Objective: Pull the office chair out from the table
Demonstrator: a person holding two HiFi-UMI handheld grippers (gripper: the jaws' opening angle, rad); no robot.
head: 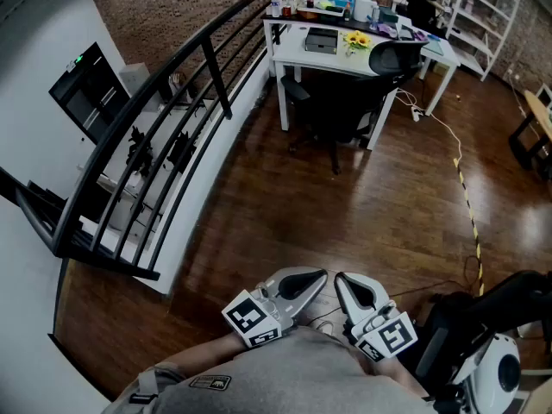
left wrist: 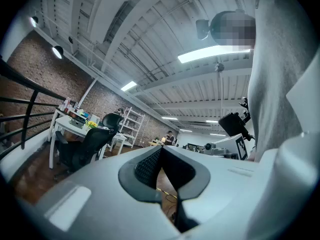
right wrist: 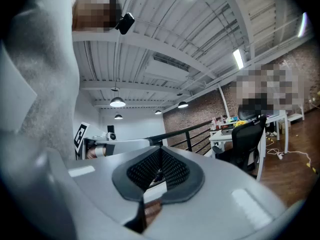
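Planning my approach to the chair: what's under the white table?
The black office chair sits tucked under the white table, its headrest rising above the tabletop. The chair and the shadow hide whatever lies behind it under there.

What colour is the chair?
Black. The chair shows best in the head view.

The floor is dark plank wood with a soft gloss, and at twelve o'clock on it stand a smooth white table and a matt black office chair. At ten o'clock a matt black metal railing runs below a rough brick wall. At six o'clock the left gripper and right gripper are smooth pale plastic with dark, finely ribbed pads.
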